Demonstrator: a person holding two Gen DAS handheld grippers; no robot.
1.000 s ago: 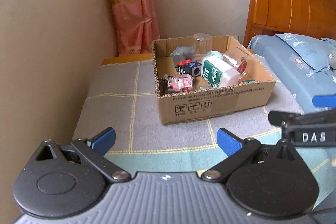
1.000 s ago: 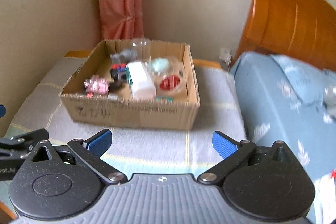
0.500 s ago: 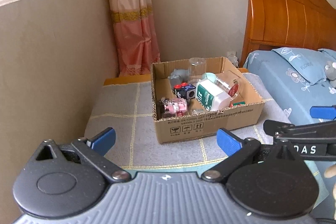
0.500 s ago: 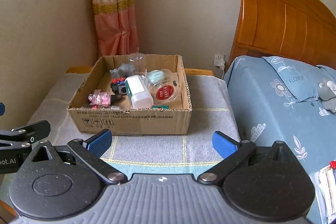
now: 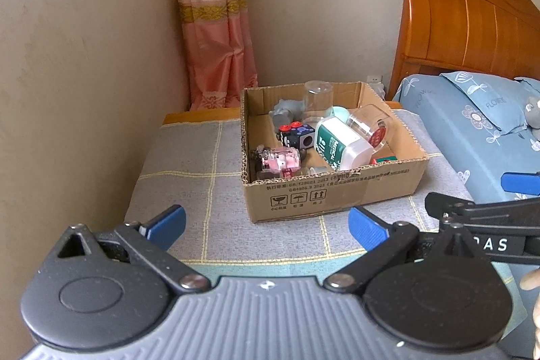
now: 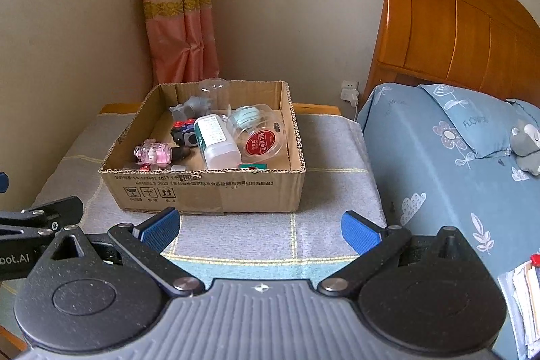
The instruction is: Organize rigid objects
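Two grippers hover near the front of the grey checked cloth [image 5: 189,164], both with jaws spread wide and holding nothing: the left gripper [image 5: 266,225] and the right gripper [image 6: 260,225]; beyond them sits one cardboard box [image 6: 209,188], well apart from both; inside it lie one white bottle with a green label [image 5: 341,147], one pink-tinted clear bottle [image 5: 280,157], one black cube with red buttons [image 5: 297,135], one grey figure [image 5: 285,112], one upright clear cup [image 5: 317,95] at the far wall, and one clear jar with a red label [image 6: 260,134] on its side at the right; to the right stands one bed with a wooden headboard [image 6: 452,26]; far left hangs one pink curtain [image 5: 216,22].
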